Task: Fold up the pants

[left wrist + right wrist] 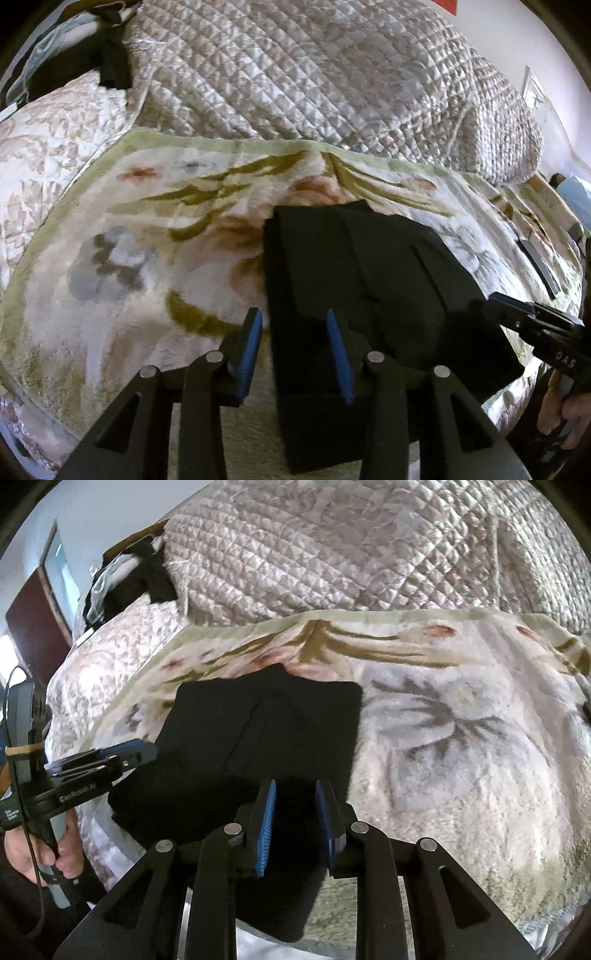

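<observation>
Black pants (369, 258) lie folded into a thick rectangle on a floral blanket (147, 258), and their near end hangs over the bed's edge. My left gripper (295, 336) straddles the pants' left edge. Its right pad lies against the cloth, while blanket shows between the left pad and the cloth. In the right wrist view the pants (266, 720) fill the gap of my right gripper (295, 812) from pad to pad, and cloth hangs below it. Each gripper shows in the other's view: the right gripper (495, 301) at the pants' right edge, the left gripper (147, 749) at their left.
A quilted bedspread (295, 74) is heaped behind the blanket (461, 738). Dark clothes (110, 66) lie at the far left corner. A person's hand (55, 853) grips the left handle. A flat dark strip (539, 266) rests on the blanket at the right.
</observation>
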